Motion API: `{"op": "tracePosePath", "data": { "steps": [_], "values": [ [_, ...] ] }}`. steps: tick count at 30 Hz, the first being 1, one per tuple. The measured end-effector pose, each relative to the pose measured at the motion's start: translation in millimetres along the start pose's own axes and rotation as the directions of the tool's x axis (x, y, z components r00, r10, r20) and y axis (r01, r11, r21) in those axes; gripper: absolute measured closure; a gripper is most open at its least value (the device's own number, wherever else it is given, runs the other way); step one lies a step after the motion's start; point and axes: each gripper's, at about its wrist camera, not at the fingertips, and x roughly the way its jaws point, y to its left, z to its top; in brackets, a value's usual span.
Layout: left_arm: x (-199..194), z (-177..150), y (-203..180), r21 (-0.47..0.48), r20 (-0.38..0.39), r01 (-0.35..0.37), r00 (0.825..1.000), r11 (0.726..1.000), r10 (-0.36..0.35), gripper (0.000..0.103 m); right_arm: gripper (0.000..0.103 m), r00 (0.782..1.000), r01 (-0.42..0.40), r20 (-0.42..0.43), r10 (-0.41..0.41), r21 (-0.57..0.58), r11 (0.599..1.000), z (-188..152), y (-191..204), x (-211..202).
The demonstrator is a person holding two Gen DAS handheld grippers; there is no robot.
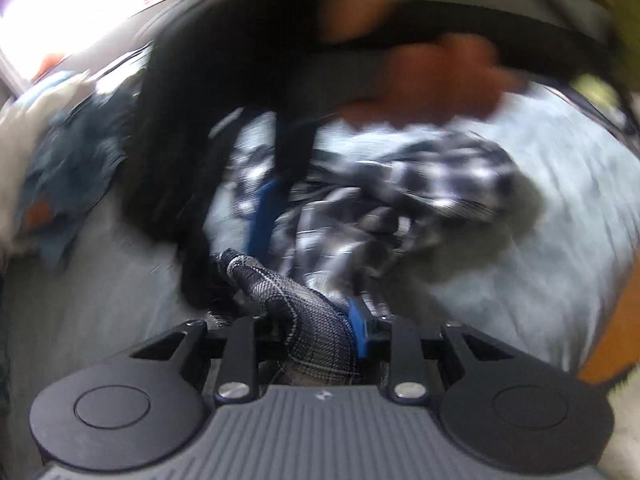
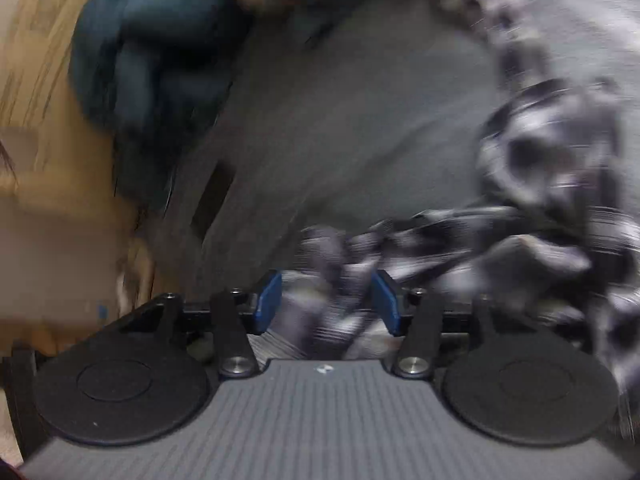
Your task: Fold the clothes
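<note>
A pale grey bed surface is carrying everything. The plaid shirt is lying bunched across its middle, trailing toward both cameras. A blue garment pile is sitting far left. The left gripper is pinching a plaid fold; the right gripper is gripping another bunch. Judging by the blur, slowing down and pulling the two holds apart evenly should flatten the shirt.

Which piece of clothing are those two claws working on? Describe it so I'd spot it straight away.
Look at the pale blue-grey bed sheet that fills the scene. In its middle lies a crumpled checked shirt, and both the left claw and the right claw grip parts of it. Its black-and-white plaid sets it apart from the plain dark blue clothes heaped at the bed's edge.
</note>
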Motion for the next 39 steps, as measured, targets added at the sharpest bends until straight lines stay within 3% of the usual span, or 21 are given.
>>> {"op": "tracePosePath", "data": {
  "steps": [4,6,8,10,13,16,19,22,25,27,28,31,33,36,39],
  "values": [
    [1,1,-20,0.061,0.0,0.04,0.999,0.997,-0.04,0.08,0.051,0.979,0.129,-0.137,-0.152,-0.164,0.978,15,23,35],
    [0,0,-21,0.05,-0.006,0.057,0.998,0.997,-0.057,0.08,0.058,0.969,0.167,-0.149,-0.198,-0.199,0.966,14,21,39],
    [-1,0,-21,0.036,-0.014,0.069,0.998,0.997,-0.068,0.08,0.096,0.963,0.177,-0.171,-0.208,-0.18,0.968,12,11,41],
    [-2,-3,-19,0.016,-0.028,0.079,0.997,0.997,-0.079,0.079,0.097,0.962,0.184,-0.18,-0.206,-0.129,0.974,6,-5,36],
    [-3,-10,-11,-0.035,-0.062,0.102,0.993,0.994,-0.104,0.067,0.098,0.974,0.191,-0.11,-0.196,-0.054,0.98,-12,-25,8],
    [-2,-21,4,-0.161,-0.095,0.152,0.981,0.975,-0.169,0.058,0.098,0.978,0.206,-0.041,-0.204,0.06,0.977,-35,-50,-22],
    [-1,-37,27,-0.352,-0.127,0.198,0.958,0.915,-0.256,0.055,0.098,0.973,0.23,-0.025,-0.229,0.175,0.957,-78,-76,-37],
    [3,-56,51,-0.542,-0.141,0.187,0.941,0.82,-0.307,0.055,0.098,0.953,0.3,-0.057,-0.297,0.275,0.913,-122,-98,-34],
    [16,-73,72,-0.715,-0.139,0.158,0.923,0.681,-0.36,0.051,0.095,0.95,0.307,-0.054,-0.307,0.32,0.896,-150,-112,-29],
    [27,-86,84,-0.8,-0.144,0.131,0.906,0.586,-0.399,0.049,0.094,0.936,0.348,-0.038,-0.35,0.263,0.9,-156,-108,-27],
    [33,-91,87,-0.824,-0.155,0.108,0.901,0.556,-0.405,0.049,0.093,0.925,0.376,-0.023,-0.379,0.21,0.903,-156,-103,-26],
    [50,-100,88,-0.849,-0.174,0.076,0.894,0.523,-0.412,0.049,0.086,0.891,0.453,0.039,-0.453,-0.001,0.892,-155,-80,-24],
    [61,-102,87,-0.855,-0.176,0.082,0.883,0.512,-0.435,0.048,0.08,0.863,0.505,0.091,-0.497,-0.173,0.845,-154,-63,-22],
    [79,-109,78,-0.874,-0.202,0.081,0.837,0.48,-0.509,0.048,0.07,0.834,0.545,0.148,-0.532,-0.375,0.75,-156,-49,-17],
    [93,-118,67,-0.879,-0.262,0.033,0.799,0.475,-0.541,0.064,0.058,0.817,0.551,0.178,-0.549,-0.523,0.65,-157,-43,-11]
  ]
}}
